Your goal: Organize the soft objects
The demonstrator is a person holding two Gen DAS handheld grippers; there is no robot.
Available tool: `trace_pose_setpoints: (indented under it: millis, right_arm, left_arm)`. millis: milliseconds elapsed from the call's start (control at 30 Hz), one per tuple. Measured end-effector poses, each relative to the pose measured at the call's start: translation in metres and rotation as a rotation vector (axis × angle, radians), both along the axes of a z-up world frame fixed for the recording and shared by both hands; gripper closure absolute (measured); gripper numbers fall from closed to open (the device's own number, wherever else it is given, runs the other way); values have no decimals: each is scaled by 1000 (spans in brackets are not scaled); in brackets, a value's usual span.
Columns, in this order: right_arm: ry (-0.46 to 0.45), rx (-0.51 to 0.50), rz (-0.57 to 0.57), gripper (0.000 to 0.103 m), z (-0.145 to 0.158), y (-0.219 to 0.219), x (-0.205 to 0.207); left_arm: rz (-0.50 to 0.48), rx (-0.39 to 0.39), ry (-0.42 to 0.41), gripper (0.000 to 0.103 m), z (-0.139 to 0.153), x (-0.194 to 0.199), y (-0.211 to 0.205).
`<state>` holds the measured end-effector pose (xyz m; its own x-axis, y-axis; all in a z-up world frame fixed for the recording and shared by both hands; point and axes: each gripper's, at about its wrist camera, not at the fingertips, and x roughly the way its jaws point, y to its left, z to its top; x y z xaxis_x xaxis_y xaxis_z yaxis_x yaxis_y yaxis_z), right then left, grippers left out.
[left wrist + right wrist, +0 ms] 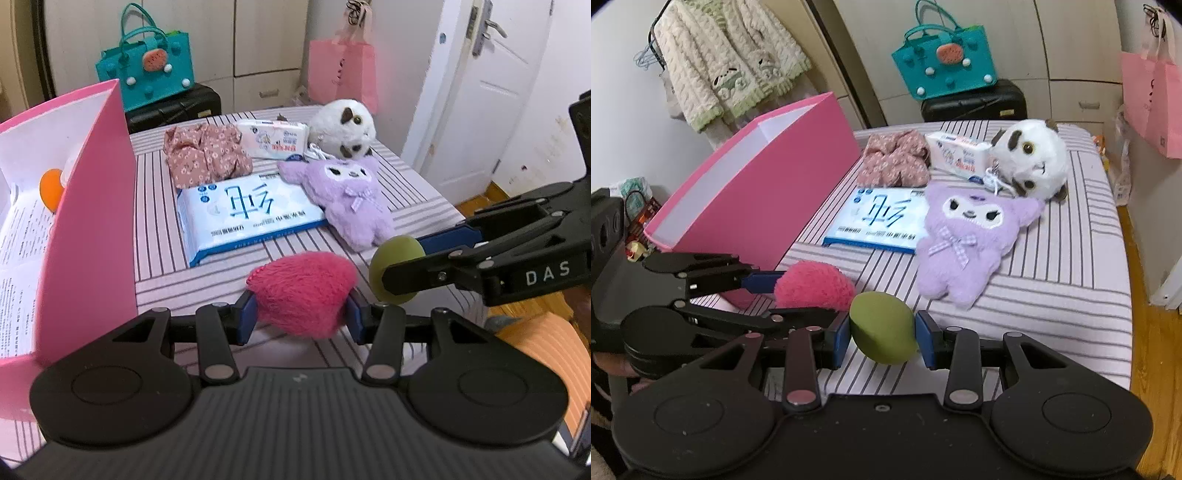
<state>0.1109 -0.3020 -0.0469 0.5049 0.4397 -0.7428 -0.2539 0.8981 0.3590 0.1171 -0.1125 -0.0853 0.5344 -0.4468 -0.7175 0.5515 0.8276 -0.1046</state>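
My left gripper (301, 314) is shut on a fluffy pink puff (303, 291), held above the striped table (155, 258). My right gripper (882, 334) is shut on an olive-green egg-shaped sponge (881, 326). It reaches in from the right in the left wrist view, the green sponge (397, 275) just right of the puff. From the right wrist, the left gripper (798, 291) and pink puff (814, 286) sit left of the sponge. An open pink box (88, 229) stands at the left. A purple plush (351, 199), a white plush (343, 129), floral cloth (205, 153) and two tissue packs (243, 218) lie beyond.
The pink box (768, 192) holds papers and an orange thing (51, 188). A teal bag (146, 70) on a black case stands behind the table, a pink paper bag (343, 72) hangs at the back, and a white door (487, 110) is at the right. Wooden floor lies right of the table.
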Motion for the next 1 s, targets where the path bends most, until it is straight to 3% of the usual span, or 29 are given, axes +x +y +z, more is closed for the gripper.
trace_pose_setpoints:
  millis: [400, 633, 833, 1000]
  right_arm:
    - [79, 38, 75, 60, 14, 12, -16]
    - [97, 48, 140, 60, 33, 31, -26]
    - [121, 58, 187, 60, 45, 49, -35]
    - [133, 82, 239, 59, 59, 66, -41]
  left_arm:
    - [-78, 46, 59, 56, 26, -21, 28]
    - [-146, 116, 104, 56, 42, -33, 42]
    - [-155, 111, 155, 56, 57, -41, 64]
    - [-108, 92, 183, 56, 67, -47, 90]
